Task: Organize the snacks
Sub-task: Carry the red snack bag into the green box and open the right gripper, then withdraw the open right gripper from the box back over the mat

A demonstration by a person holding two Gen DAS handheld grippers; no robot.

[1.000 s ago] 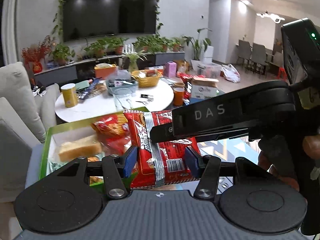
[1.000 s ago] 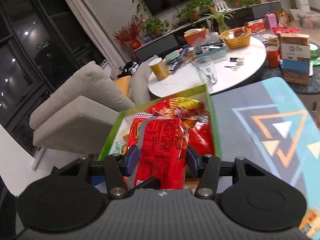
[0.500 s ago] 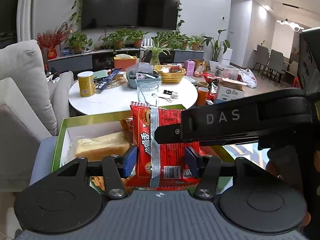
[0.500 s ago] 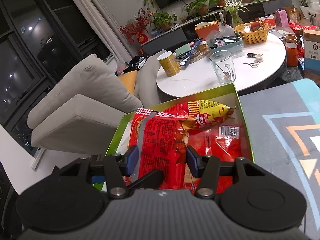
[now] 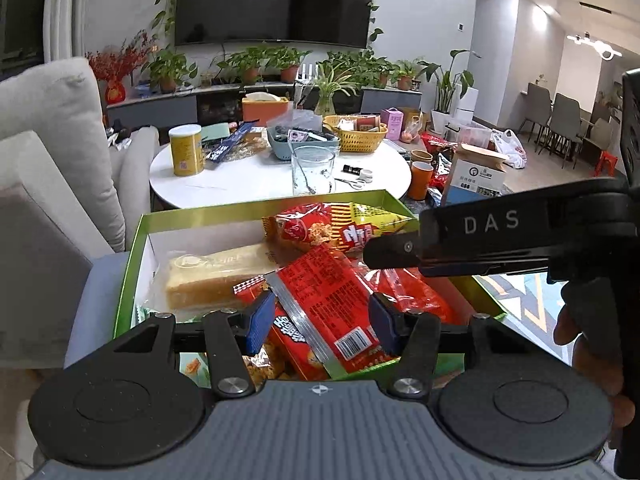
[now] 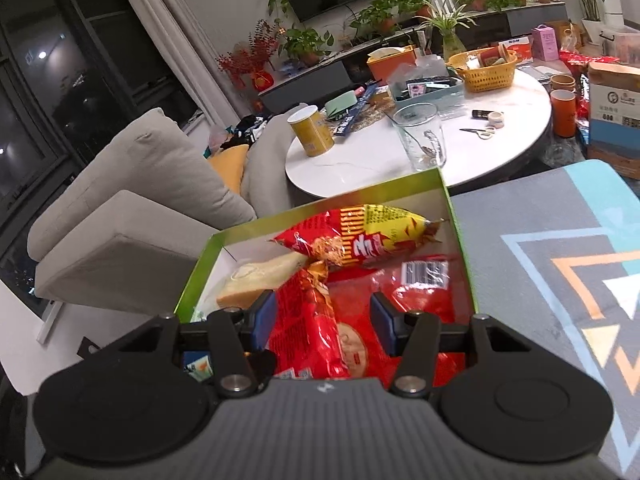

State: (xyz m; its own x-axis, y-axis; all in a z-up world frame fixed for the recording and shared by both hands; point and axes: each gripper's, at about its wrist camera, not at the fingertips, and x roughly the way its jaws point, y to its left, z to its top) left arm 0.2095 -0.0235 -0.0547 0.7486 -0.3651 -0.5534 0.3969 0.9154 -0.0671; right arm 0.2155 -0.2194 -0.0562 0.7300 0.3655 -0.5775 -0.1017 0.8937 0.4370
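Both grippers grip one red snack packet (image 5: 328, 312) over the green box (image 5: 248, 210): left gripper (image 5: 322, 318) and right gripper (image 6: 323, 320) are each part-closed on it, steadying its descent beside the wrapped cake (image 5: 216, 276).

A wall-mounted television (image 5: 272, 0) hangs on a pale wall above a low console lined with potted plants (image 5: 256, 64). A beige sofa (image 6: 132, 216) stands by dark night windows (image 6: 36, 92). Ceiling spotlights glow, and grey dining chairs (image 5: 560, 116) stand far right.
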